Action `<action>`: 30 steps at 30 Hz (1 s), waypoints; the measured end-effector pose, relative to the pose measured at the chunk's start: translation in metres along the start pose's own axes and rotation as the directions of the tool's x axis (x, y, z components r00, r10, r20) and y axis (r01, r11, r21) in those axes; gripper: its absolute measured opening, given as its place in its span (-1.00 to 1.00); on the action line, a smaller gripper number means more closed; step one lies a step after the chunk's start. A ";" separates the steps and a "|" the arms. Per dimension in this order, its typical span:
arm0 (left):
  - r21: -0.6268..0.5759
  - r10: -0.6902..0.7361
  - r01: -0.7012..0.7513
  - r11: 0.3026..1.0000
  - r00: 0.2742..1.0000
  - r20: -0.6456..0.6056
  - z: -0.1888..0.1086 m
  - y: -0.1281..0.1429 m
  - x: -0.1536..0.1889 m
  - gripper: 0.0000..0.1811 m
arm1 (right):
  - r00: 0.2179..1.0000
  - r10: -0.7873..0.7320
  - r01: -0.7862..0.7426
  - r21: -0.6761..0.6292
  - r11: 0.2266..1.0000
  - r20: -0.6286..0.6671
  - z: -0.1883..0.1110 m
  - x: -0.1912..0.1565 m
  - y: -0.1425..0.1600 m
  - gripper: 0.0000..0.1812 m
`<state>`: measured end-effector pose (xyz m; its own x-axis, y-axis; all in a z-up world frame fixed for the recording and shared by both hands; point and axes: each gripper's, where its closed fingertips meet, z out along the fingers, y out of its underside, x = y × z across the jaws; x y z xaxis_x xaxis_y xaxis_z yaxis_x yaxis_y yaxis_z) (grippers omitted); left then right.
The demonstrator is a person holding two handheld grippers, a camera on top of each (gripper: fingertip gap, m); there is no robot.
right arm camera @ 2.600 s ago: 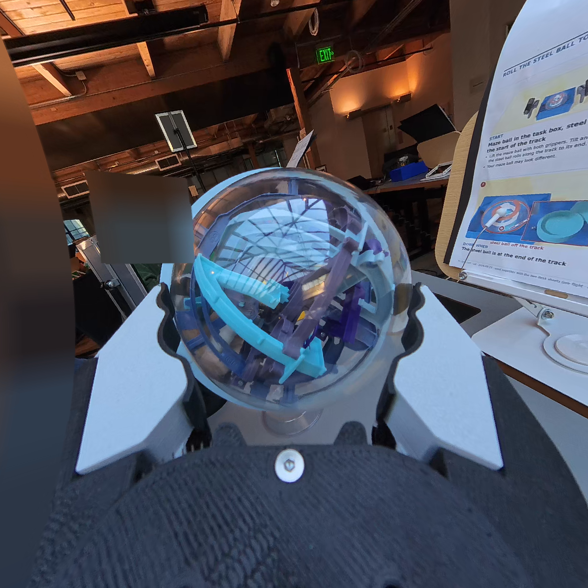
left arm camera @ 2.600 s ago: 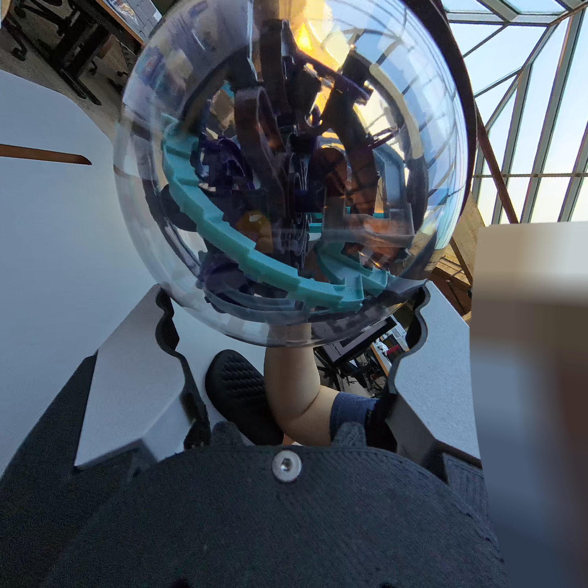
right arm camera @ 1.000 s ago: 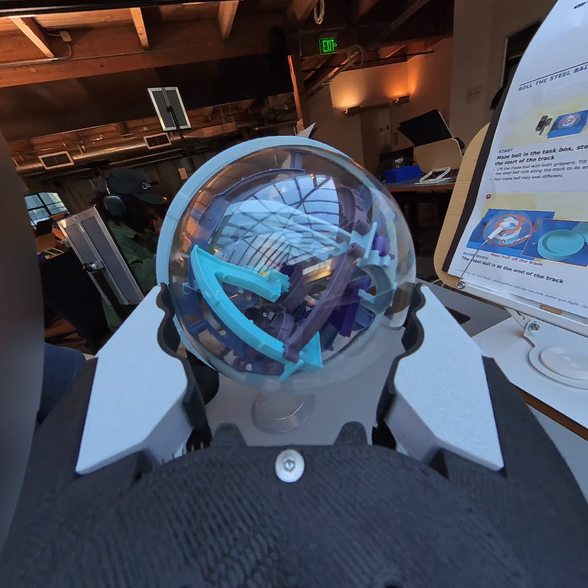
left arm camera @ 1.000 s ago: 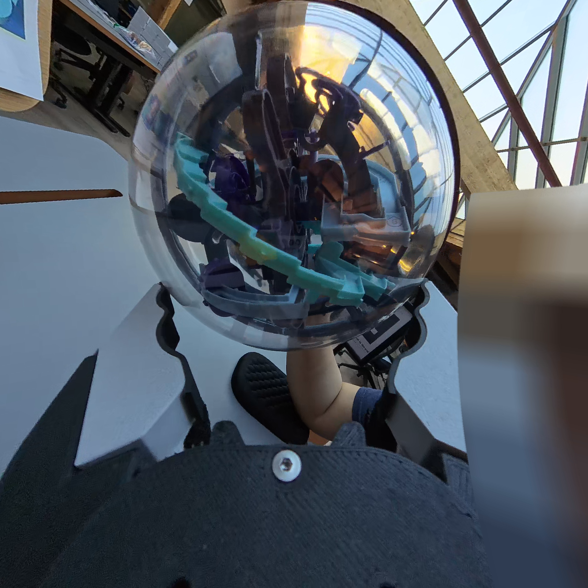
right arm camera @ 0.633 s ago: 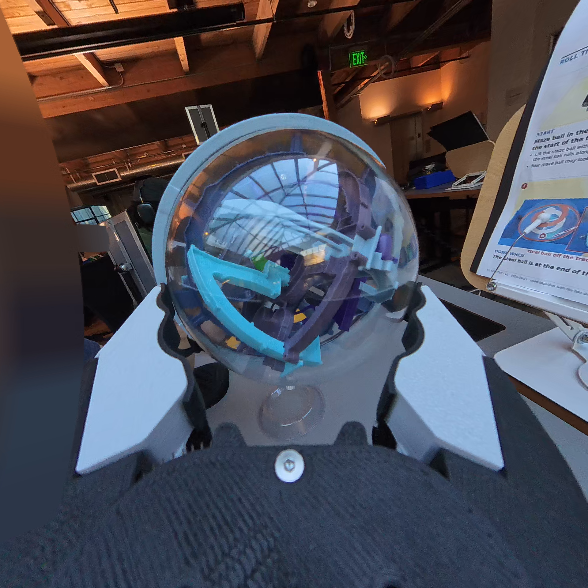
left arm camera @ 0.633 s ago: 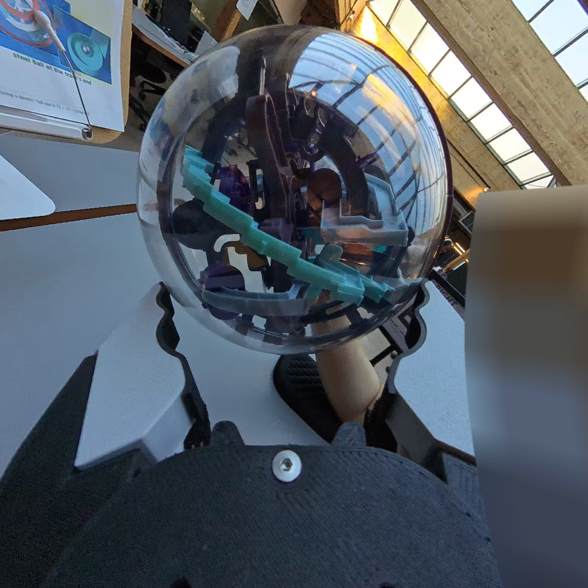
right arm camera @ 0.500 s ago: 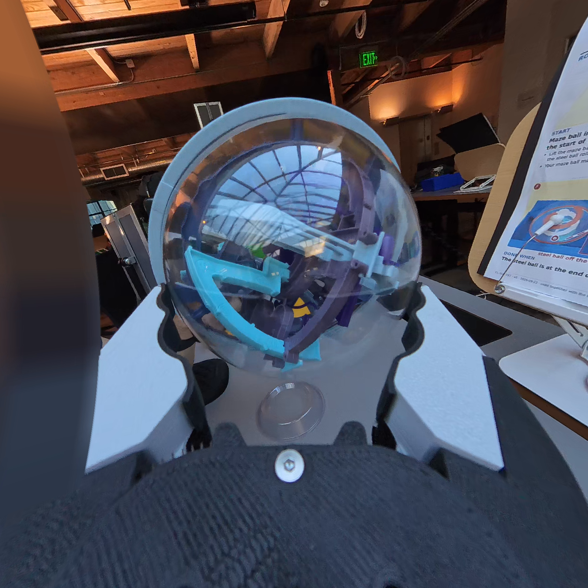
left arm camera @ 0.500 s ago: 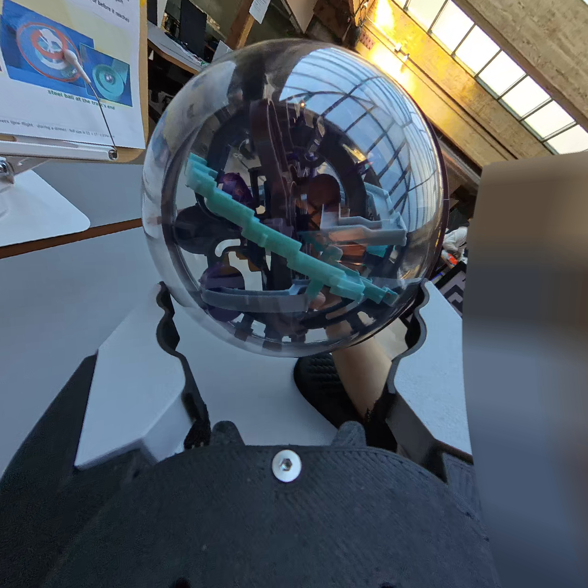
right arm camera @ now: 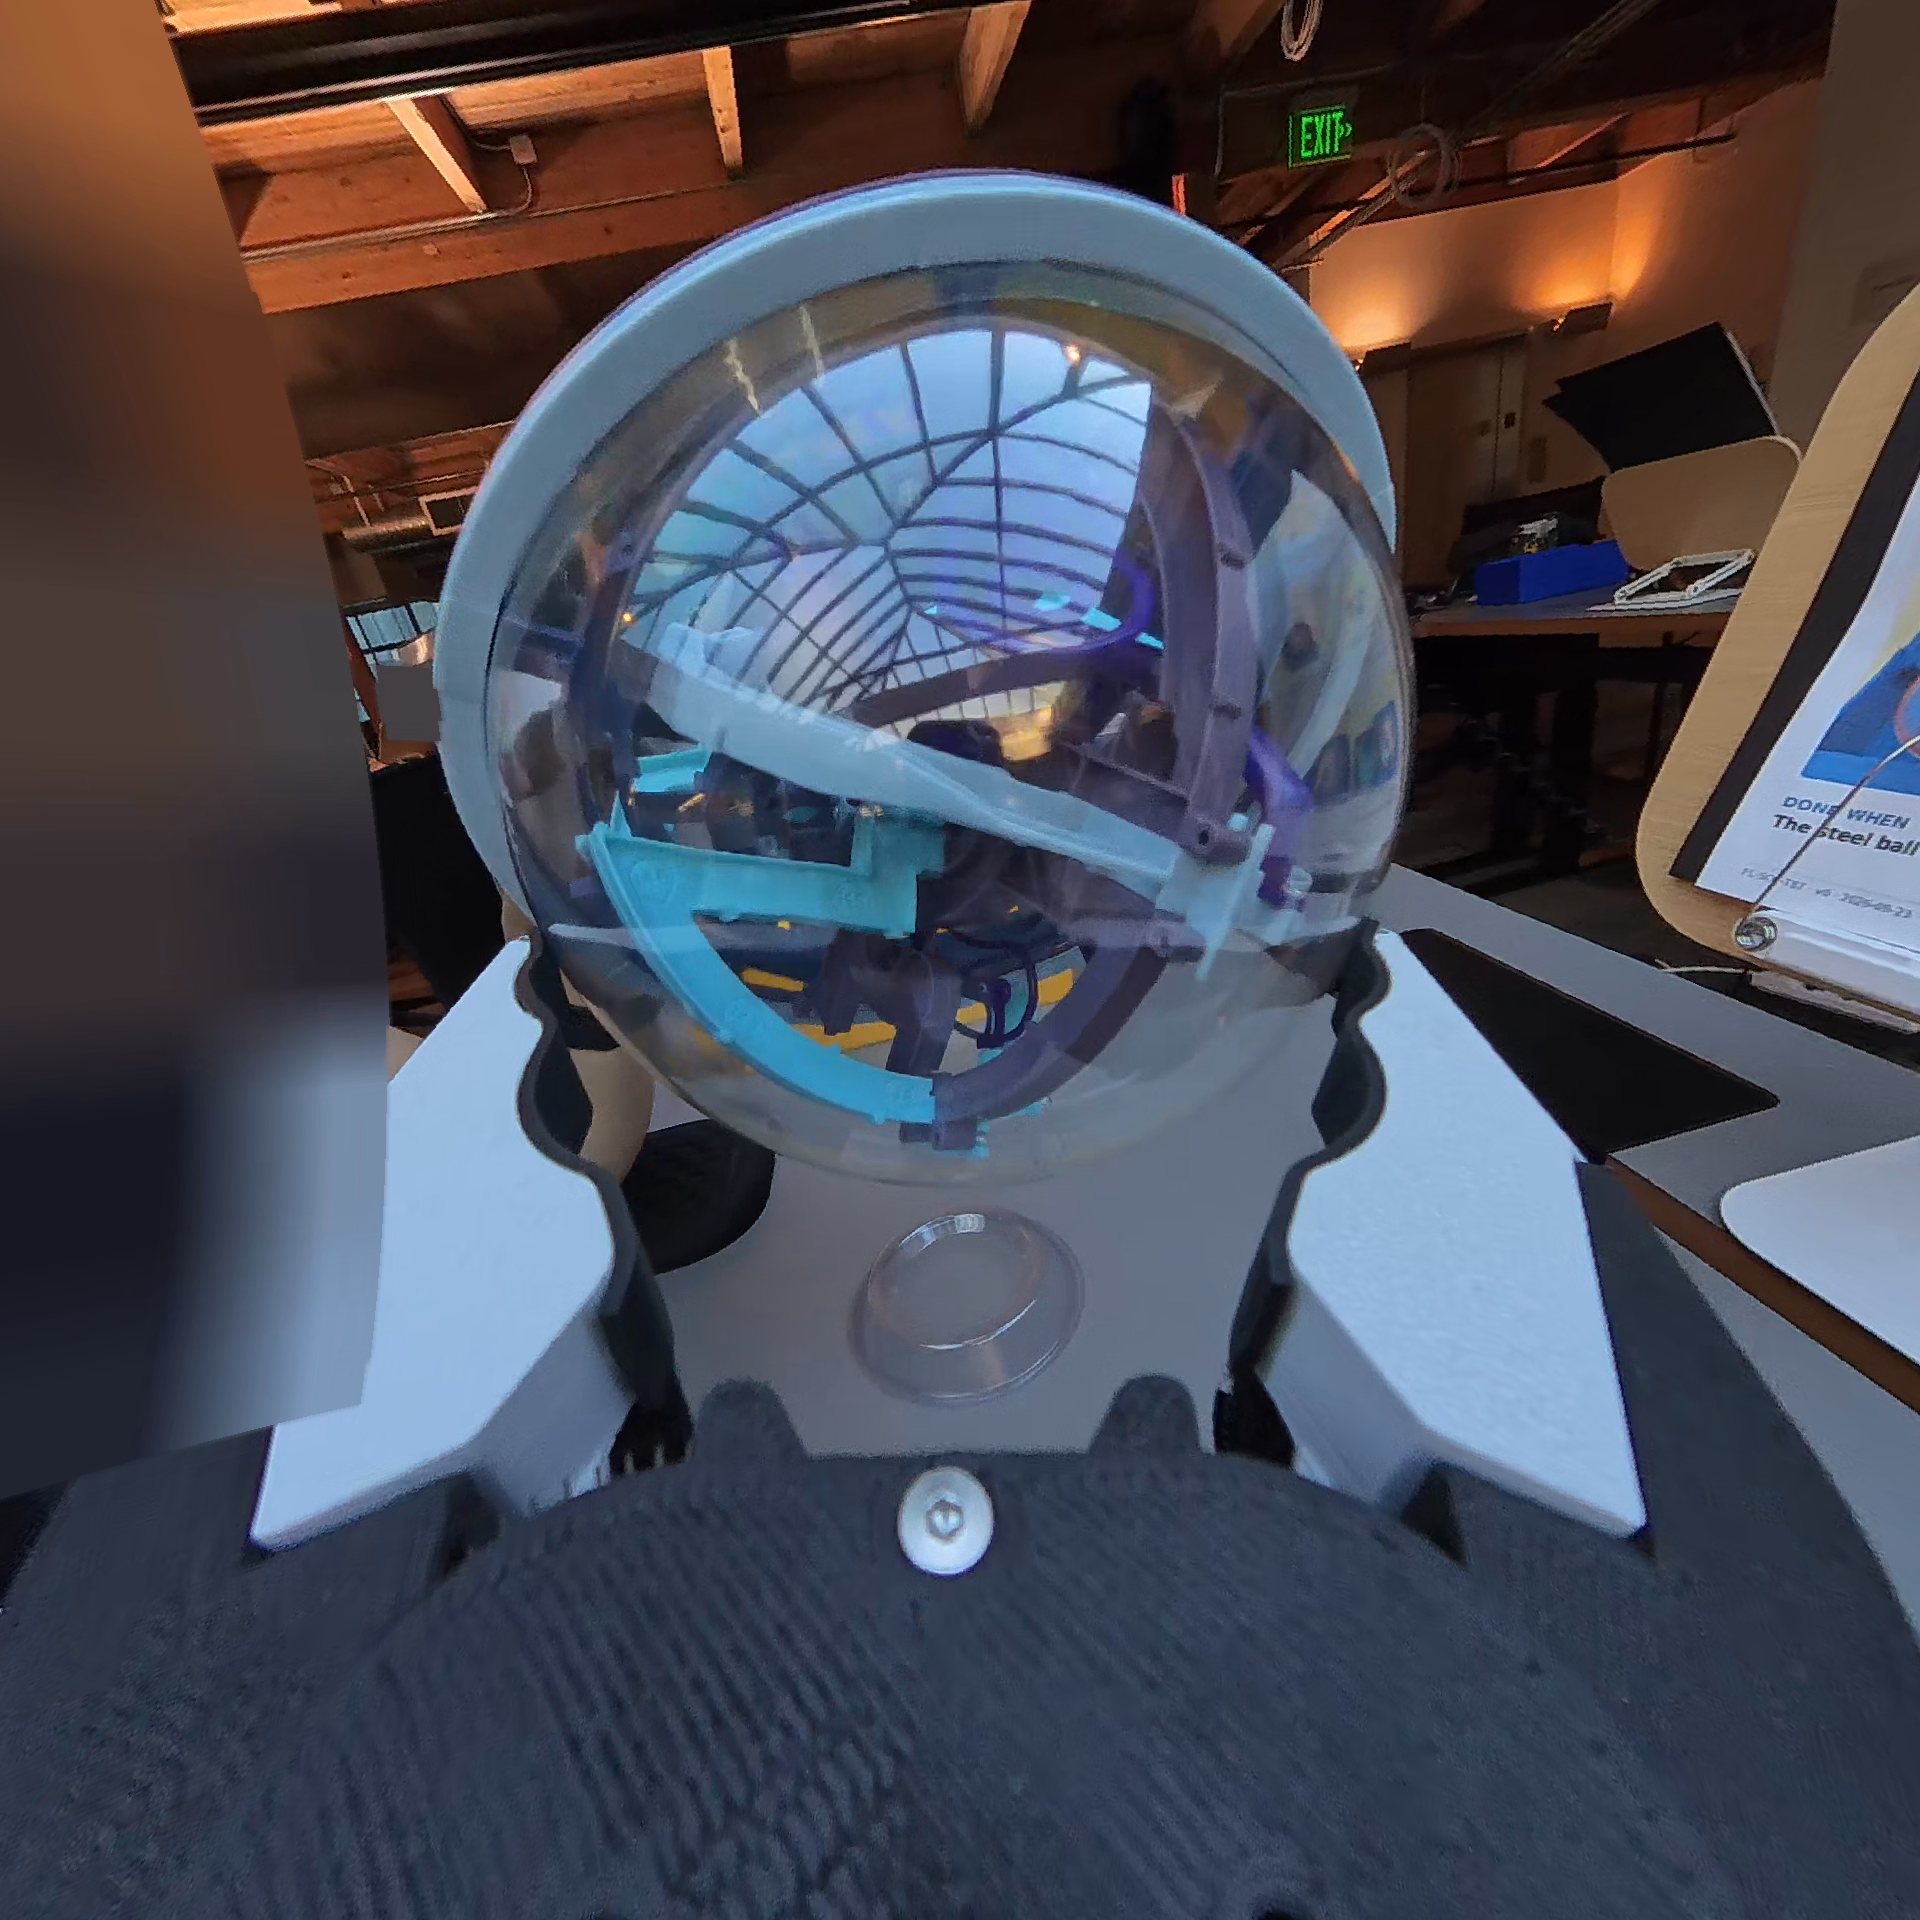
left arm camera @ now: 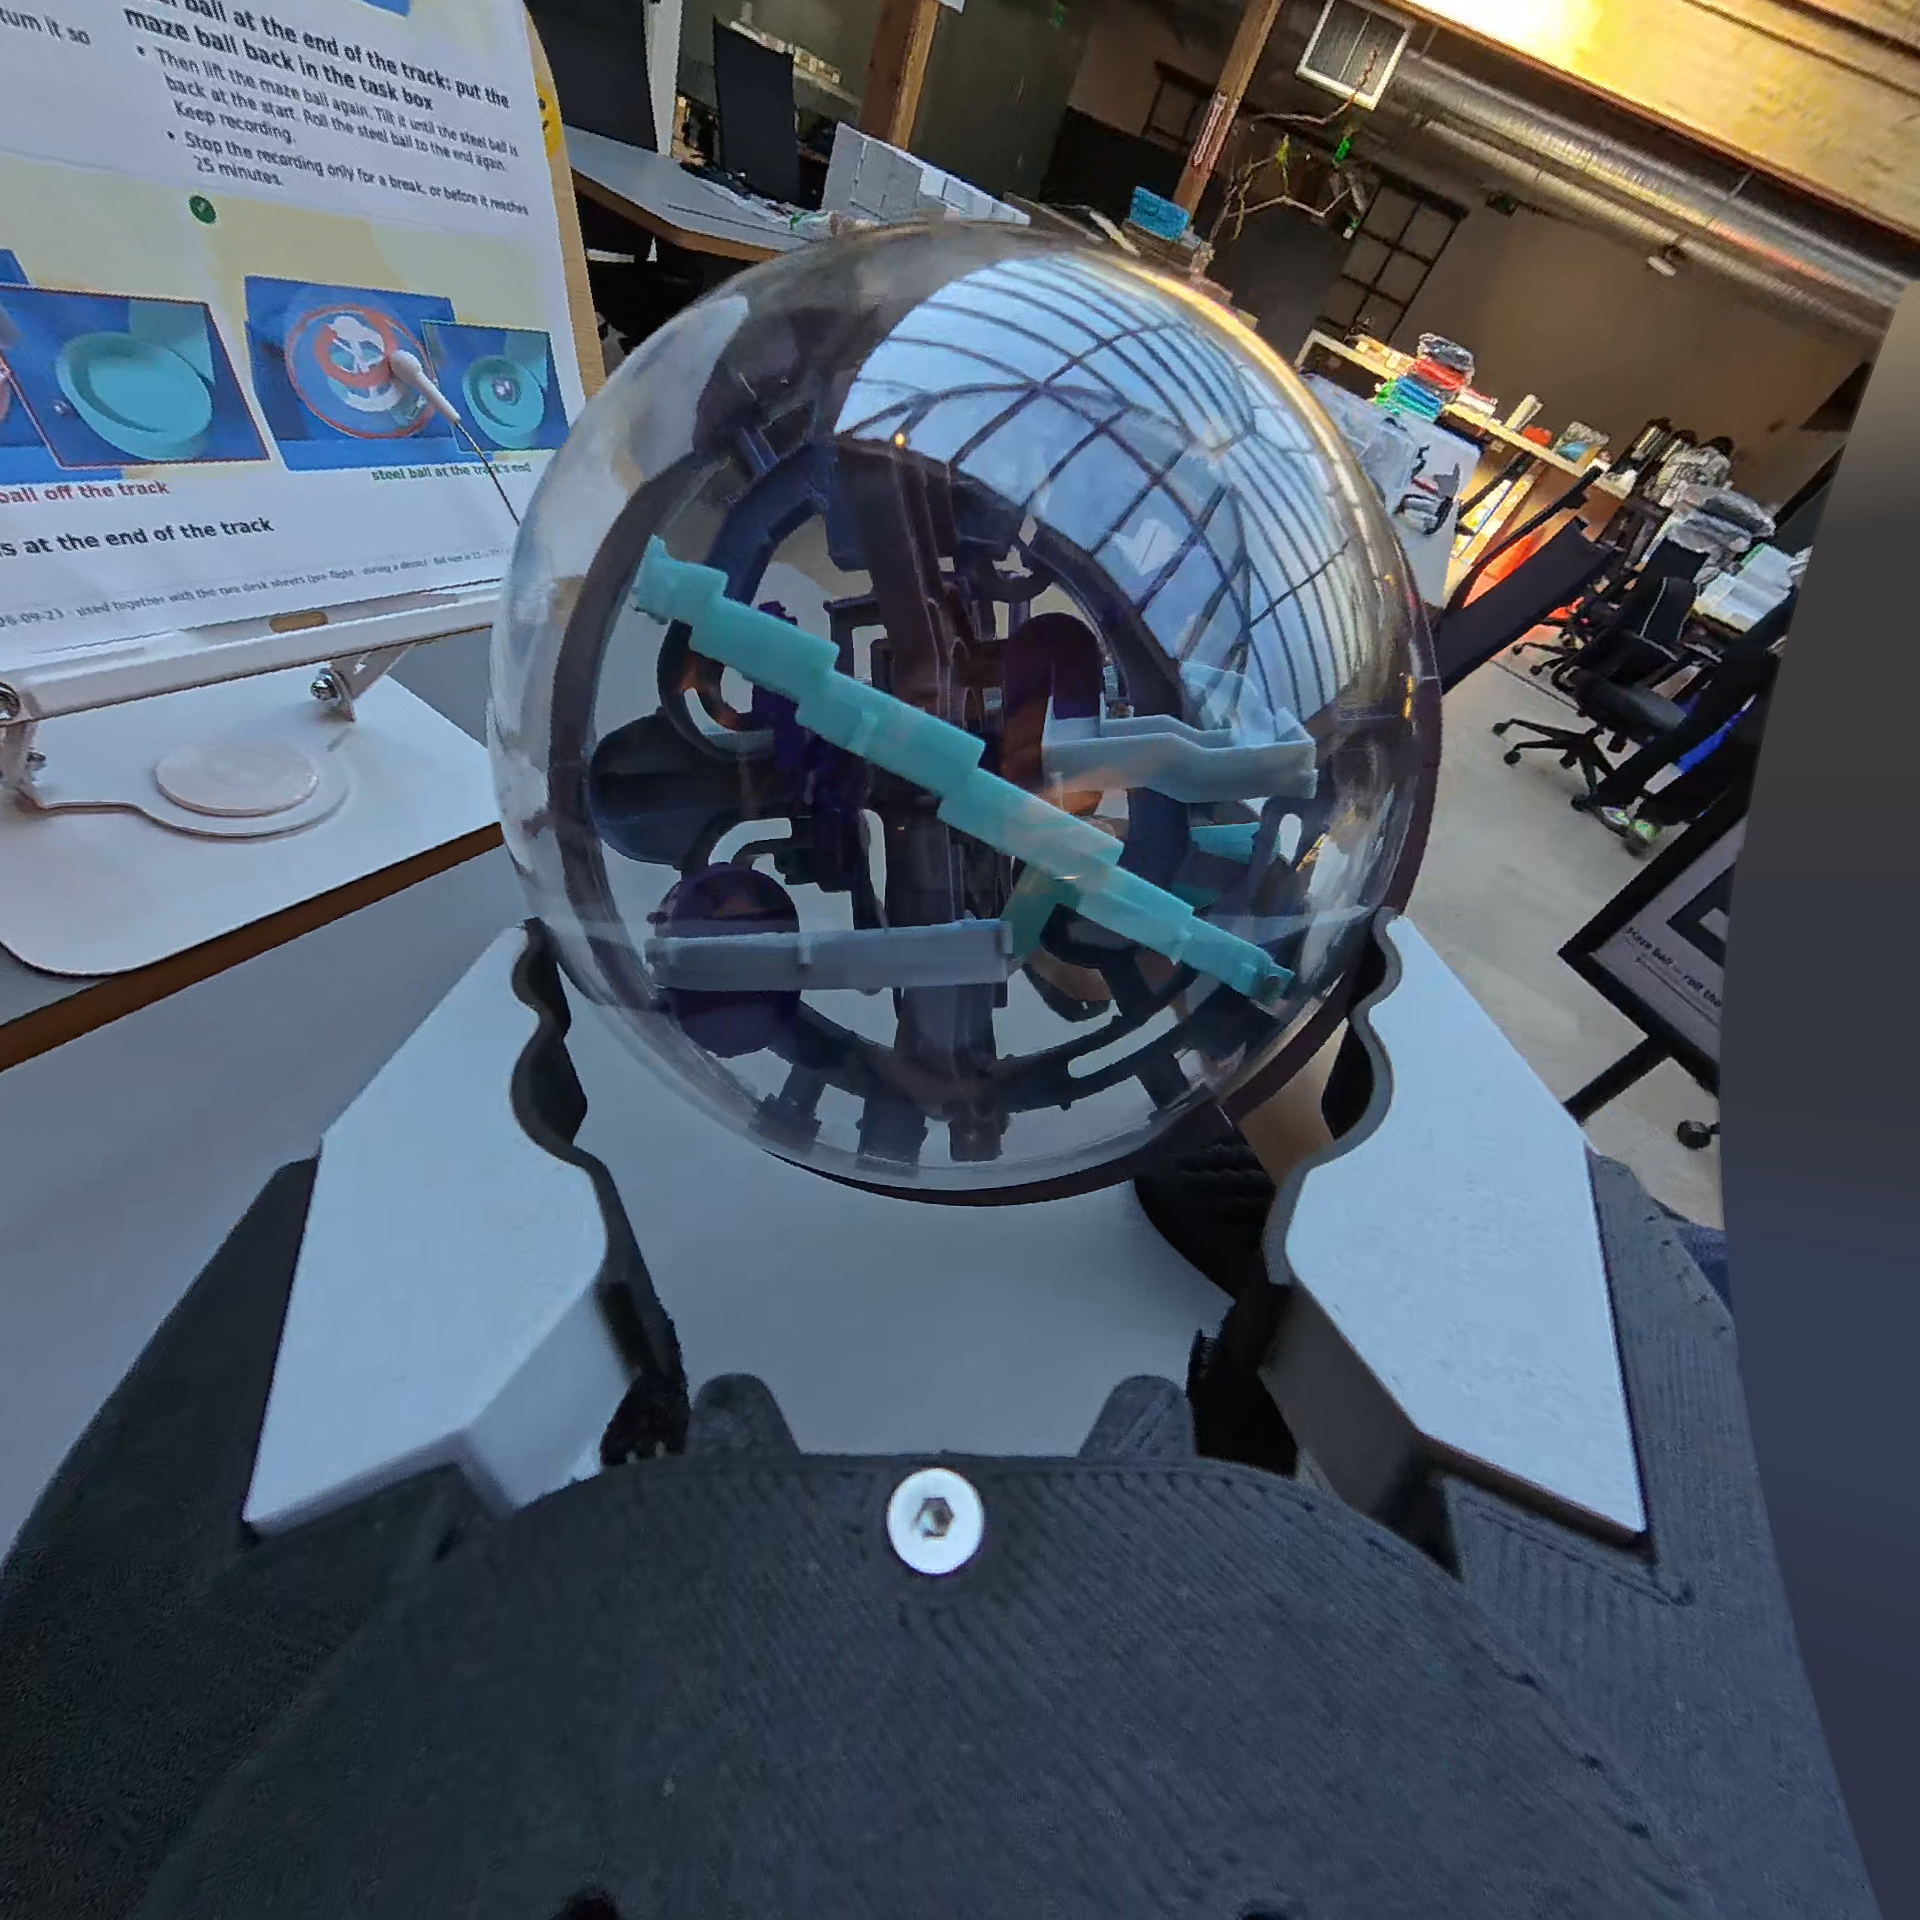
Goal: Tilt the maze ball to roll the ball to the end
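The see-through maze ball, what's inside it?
Inside the clear plastic maze ball are tangled tracks: a stepped teal track, pale grey ledges and dark purple rings. The little steel ball cannot be seen; tracks and skylight reflections hide it.

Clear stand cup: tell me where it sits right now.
In the right wrist view, the clear stand cup sits on the grey table directly below the lifted maze ball, between the right gripper fingers.

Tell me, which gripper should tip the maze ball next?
Neither alone, probably: the left gripper and right gripper both clamp the maze ball off the table, so they would likely tilt it together.
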<state>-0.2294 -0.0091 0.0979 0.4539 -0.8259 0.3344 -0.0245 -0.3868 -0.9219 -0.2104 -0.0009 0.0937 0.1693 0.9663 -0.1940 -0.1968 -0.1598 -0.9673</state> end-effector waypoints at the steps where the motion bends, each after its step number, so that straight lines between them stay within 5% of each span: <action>1: -0.004 0.013 -0.013 1.000 1.000 0.009 0.000 0.000 0.000 0.61 | 1.000 -0.001 0.001 -0.002 1.000 0.005 0.000 0.000 0.002 0.59; 30: -0.055 0.278 -0.276 0.960 0.960 0.040 -0.014 -0.003 -0.011 0.61 | 0.995 -0.101 0.101 0.134 0.986 -0.008 0.021 0.001 0.021 0.59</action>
<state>-0.2470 -0.0049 0.0994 0.4642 -0.8839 0.0564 -0.1983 -0.1658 -0.9660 -0.2348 0.0007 0.0770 0.1955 0.9759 -0.0971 -0.3068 -0.0331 -0.9512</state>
